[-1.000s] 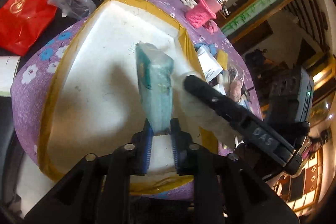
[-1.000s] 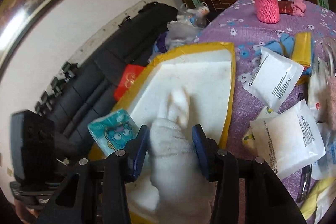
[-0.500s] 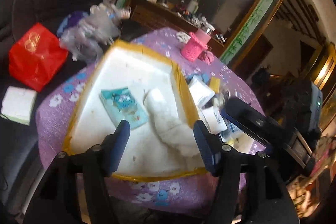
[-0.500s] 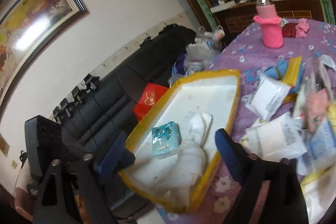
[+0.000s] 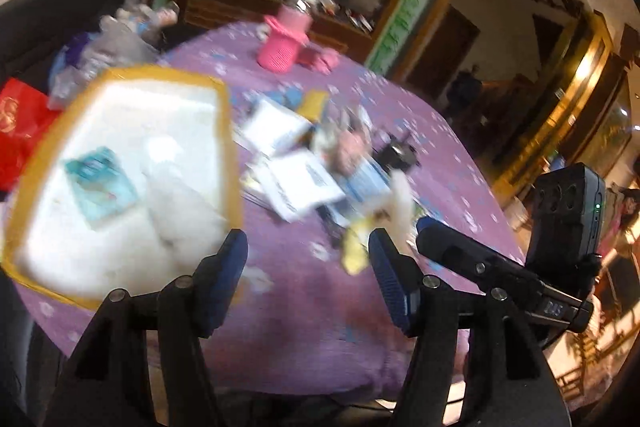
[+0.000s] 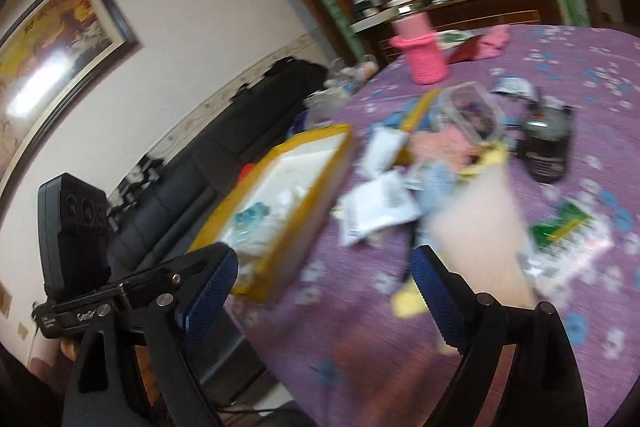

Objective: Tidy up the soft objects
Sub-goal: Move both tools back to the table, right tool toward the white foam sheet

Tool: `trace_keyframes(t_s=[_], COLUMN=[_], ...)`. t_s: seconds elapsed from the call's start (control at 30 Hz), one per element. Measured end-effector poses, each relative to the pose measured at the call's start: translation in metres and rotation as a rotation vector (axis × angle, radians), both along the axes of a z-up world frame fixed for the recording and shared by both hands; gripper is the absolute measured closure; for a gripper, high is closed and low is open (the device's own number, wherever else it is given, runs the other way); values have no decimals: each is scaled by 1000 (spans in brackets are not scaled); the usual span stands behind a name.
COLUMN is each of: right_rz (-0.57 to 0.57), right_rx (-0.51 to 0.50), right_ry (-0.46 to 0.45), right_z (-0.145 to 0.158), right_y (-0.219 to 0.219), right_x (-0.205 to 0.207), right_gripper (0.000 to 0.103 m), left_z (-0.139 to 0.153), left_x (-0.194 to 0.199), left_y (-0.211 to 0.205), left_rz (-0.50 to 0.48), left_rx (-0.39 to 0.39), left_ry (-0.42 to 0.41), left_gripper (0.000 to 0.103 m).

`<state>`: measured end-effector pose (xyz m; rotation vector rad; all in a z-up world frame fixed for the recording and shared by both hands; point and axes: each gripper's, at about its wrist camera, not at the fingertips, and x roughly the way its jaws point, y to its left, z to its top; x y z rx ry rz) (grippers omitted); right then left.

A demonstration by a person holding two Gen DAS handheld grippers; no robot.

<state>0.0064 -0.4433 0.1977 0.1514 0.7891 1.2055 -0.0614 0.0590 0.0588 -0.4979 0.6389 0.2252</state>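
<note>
A white tray with a yellow rim (image 5: 226, 131) sits at the left of the purple flowered table (image 5: 304, 311). In it lie a teal tissue pack (image 5: 100, 183) and a white sock (image 5: 180, 203). The tray also shows in the right wrist view (image 6: 320, 187), with the teal tissue pack (image 6: 250, 219) inside. My left gripper (image 5: 308, 267) is open and empty, above the table's near edge, right of the tray. My right gripper (image 6: 324, 291) is open and empty, above the table near the tray's corner. Both views are blurred by motion.
A pile of white packets (image 5: 296, 183), pink cloth (image 5: 352, 147) and yellow items (image 5: 354, 247) lies mid-table. A pink knitted bottle (image 5: 284, 41) stands at the back. A dark jar (image 6: 546, 143), a clear container (image 6: 472, 111) and a green-printed pack (image 6: 568, 231) lie to the right. A black sofa (image 6: 224, 163) is beyond the table's left edge.
Both grippers opened and let go: the tissue pack and the white sock now lie in the tray. Both grippers pulled back and swung right, toward the pile on the table.
</note>
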Motion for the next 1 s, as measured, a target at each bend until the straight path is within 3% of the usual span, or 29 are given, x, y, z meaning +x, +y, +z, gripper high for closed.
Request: trace_keyframes(t_s=[0.1,0.3,0.4,0.47,0.6,0.8,0.93,0.97,1.0], right_rz=[-45,-129,-156,-175,-161,-166,-207,-207,-205], right_rx=[0,-35,-52,-72,-83,-96,-225,-229,-211], right_ry=[32,27,4,-4,36,106,81,92,110], right_z=[-5,-19,-31,-42,-47,-45,-52,-56,-56], right_y=[-17,-50,-69,-77,-69,-20,8,8,5], right_x=[-1,4,5,8,17,38,42,40,40], right_gripper=[13,14,14,14,14,14,14,17,27], left_z=[-5,-9,-12,-19,-22,-23,-21,-22,-24], left_x=[14,26,20,23,26,32,32,34,36], left_y=[-16,-44,-42,-41,-41,-40,-36,-33,-31], left_rz=[-54,-71,-68,-57,-68,-59,-37,-27,-23], left_rx=[-17,88,47,36,28,8,30,24,11], left_ry=[33,100,88,123,143,154,154,159,162], left_gripper=[41,41,41,41,41,41,41,41,41])
